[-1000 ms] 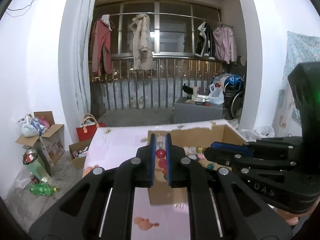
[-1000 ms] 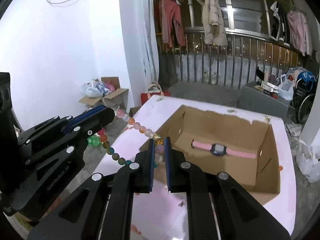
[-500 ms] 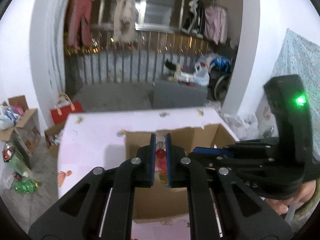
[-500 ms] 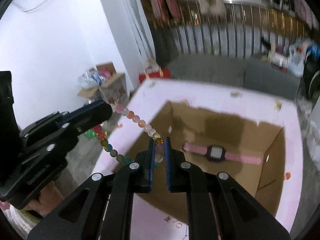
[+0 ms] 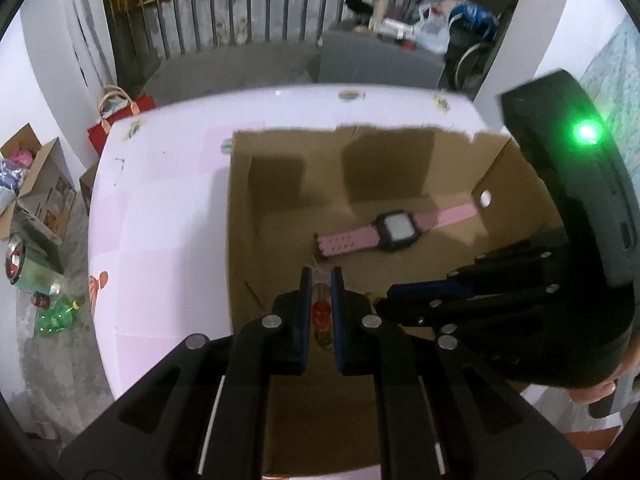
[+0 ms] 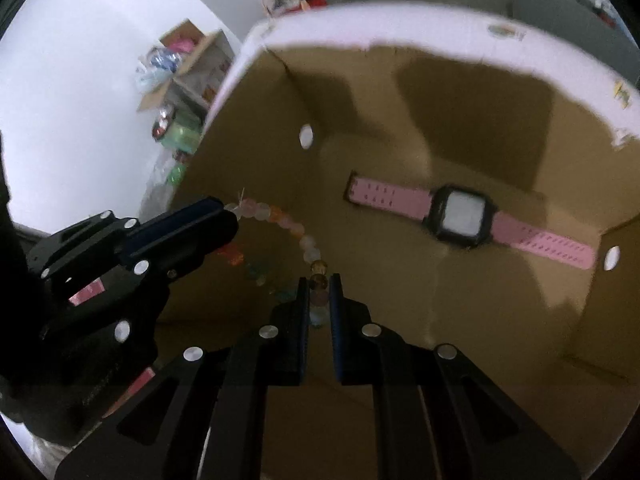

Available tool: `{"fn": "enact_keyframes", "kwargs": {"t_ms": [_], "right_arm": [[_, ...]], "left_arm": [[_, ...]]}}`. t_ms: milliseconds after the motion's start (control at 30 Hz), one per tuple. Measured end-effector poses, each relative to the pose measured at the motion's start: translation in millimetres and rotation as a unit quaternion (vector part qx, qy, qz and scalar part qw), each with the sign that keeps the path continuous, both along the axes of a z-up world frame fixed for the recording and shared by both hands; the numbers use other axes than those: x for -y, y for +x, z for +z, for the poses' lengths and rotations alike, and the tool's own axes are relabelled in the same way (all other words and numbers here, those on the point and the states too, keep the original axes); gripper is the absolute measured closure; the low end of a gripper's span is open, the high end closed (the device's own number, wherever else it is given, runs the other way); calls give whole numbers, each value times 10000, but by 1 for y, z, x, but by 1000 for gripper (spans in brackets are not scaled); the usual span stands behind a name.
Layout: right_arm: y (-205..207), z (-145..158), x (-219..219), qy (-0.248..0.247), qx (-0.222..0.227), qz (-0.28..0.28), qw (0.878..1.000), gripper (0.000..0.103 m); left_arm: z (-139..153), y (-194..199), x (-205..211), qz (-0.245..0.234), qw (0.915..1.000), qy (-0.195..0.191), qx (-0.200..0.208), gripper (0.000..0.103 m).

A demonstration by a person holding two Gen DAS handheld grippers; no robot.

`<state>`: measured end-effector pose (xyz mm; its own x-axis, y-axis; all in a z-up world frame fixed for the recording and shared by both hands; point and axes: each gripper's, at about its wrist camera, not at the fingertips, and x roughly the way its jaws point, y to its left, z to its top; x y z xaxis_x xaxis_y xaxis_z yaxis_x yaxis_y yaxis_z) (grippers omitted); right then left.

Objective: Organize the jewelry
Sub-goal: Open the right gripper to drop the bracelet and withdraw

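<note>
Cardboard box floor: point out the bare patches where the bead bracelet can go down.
Bare cardboard box floor lies between the pink watch and the left wall, and nearer the grippers. The watch crowds the far right. The bead bracelet hangs between left gripper and right gripper.

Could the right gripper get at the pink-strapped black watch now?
Probably not yet: the right gripper is shut on the multicoloured bead bracelet shared with the left gripper. The pink-strapped black watch itself lies uncovered.

Both devices angled downward, side by side: the left hand-held gripper [image 5: 321, 292] and the right hand-held gripper [image 6: 319, 296] each had jaws nearly closed, pinching one bead bracelet [image 6: 280, 220].
</note>
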<state>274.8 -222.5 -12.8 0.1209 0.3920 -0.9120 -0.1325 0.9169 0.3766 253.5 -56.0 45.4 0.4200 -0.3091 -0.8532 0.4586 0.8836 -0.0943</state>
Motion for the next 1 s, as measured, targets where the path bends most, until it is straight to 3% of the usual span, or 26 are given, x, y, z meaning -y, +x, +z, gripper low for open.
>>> {"fn": "enact_keyframes", "kwargs": {"t_ms": [67, 133, 267, 467, 533, 667, 767, 900, 1000], "right_arm": [[4, -9, -1, -34, -198, -63, 9998, 92], [5, -13, -1, -29, -289, -94, 9995, 90], [-1, -5, 6, -9, -122, -256, 9996, 83], [-25, 37, 19, -122, 686, -335, 9970, 75], [-38, 53, 21, -117, 1001, -324, 9944, 71], [-75, 94, 35, -167, 1878, -296, 9816, 62], [-113, 116, 43, -211, 2500, -243, 9677, 61], [-159, 122, 45, -219, 2868, -176, 9576, 61], [-185, 107, 45, -206, 2784, -204, 9600, 61]], "left_arm": [[-4, 3, 1, -14, 9999, 113, -55, 94], [-5, 4, 1, 17, 9998, 220, 21, 85], [5, -2, -8, 125, 9997, 42, 196, 82], [40, -30, -30, 344, 9954, -428, 779, 72], [52, -45, -38, 395, 9925, -606, 986, 64], [74, -87, -58, 494, 9833, -901, 1504, 46], [81, -119, -75, 560, 9760, -1031, 1834, 32], [72, -157, -90, 674, 9689, -1094, 2114, 20], [56, -170, -93, 796, 9681, -1098, 2108, 19]]}}
